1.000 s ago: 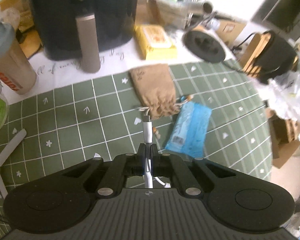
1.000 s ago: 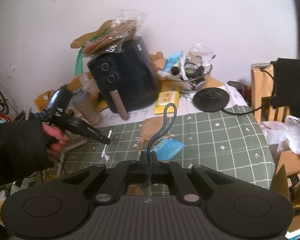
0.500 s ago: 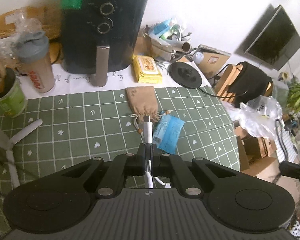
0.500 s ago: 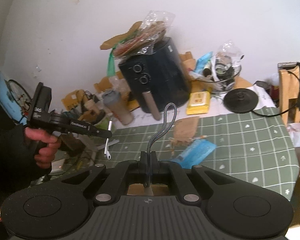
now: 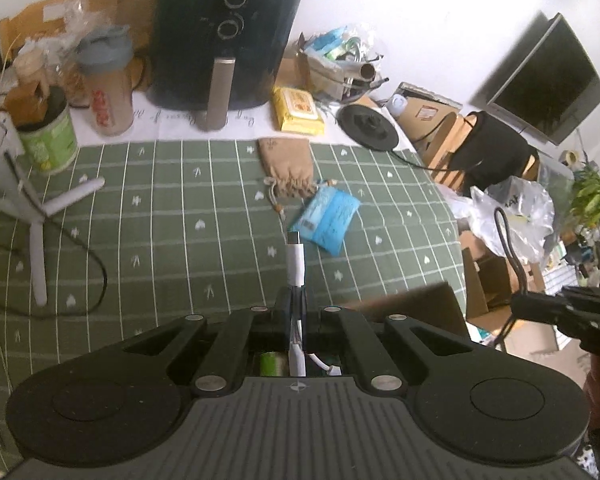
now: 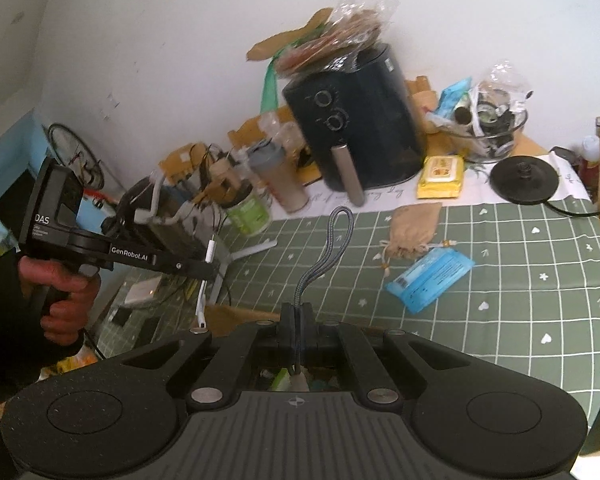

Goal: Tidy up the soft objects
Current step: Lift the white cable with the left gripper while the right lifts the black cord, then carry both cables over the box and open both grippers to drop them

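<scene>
My left gripper (image 5: 296, 300) is shut on a white cable (image 5: 295, 260) whose plug sticks out ahead of the fingertips, above the green checked tablecloth (image 5: 160, 220). It also shows in the right wrist view as the left gripper (image 6: 204, 268), held in a hand at the left. My right gripper (image 6: 296, 316) is shut on a grey braided cable (image 6: 332, 244) that loops upward. A brown drawstring pouch (image 5: 288, 168) (image 6: 414, 228) lies flat mid-table. A blue tissue pack (image 5: 328, 218) (image 6: 428, 276) rests just in front of it. Both lie well ahead of the grippers.
At the back stand a black air fryer (image 5: 224, 36), a yellow wipes pack (image 5: 296, 110), a shaker bottle (image 5: 108, 84), a green can (image 5: 52, 136) and a black kettle base (image 5: 366, 128). A white tripod (image 5: 40, 216) lies at the left. Boxes and bags crowd the floor at the right.
The left gripper has lifted and drawn back from the table, so the pouch and tissue pack look smaller and farther off. The right gripper has swung a little. Both still grip their cables.
</scene>
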{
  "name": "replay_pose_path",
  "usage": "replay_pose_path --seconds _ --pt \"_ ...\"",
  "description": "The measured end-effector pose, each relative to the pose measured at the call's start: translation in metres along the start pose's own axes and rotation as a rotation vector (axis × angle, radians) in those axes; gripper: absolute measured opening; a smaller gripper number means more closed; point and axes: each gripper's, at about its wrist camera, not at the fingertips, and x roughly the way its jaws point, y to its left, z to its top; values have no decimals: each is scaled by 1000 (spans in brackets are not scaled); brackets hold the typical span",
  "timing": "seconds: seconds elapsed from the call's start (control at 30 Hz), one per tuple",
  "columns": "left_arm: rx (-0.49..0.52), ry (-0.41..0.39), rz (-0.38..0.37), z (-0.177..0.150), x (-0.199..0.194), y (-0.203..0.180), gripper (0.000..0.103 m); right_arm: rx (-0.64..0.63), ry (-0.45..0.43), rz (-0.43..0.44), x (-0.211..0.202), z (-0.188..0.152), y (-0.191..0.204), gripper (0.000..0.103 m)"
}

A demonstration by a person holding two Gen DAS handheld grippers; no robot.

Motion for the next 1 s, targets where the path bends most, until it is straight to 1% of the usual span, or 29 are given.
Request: replay_pose_path --seconds 0.13,0.27,0.3,0.33,0.37,0.4,0.43,0.8,1.0 --pt "-15 21 34 -16 1 -2 5 -13 18 10 1 -5 1 4" --pt "-20 45 50 -31 5 -4 7 -10 32 12 2 -9 0 4" --pt "-22 46 58 -36 5 -4 14 -9 34 14 2 -10 0 4" --pt "-22 46 69 -40 5 -5 29 -7 37 17 2 -12 -1 4" --pt "-20 41 79 -44 5 -7 36 -5 39 21 2 -13 0 4" --pt "-18 32 89 -47 3 -8 46 -6 42 24 2 -14 0 4" --pt "-15 19 101 -51 1 -10 49 -7 44 27 2 -15 0 4" --pt "-59 -42 157 -85 -14 -22 50 -16 74 39 6 -26 5 4" --pt "-76 -61 191 -97 -19 -24 50 -74 85 32 9 -21 12 5"
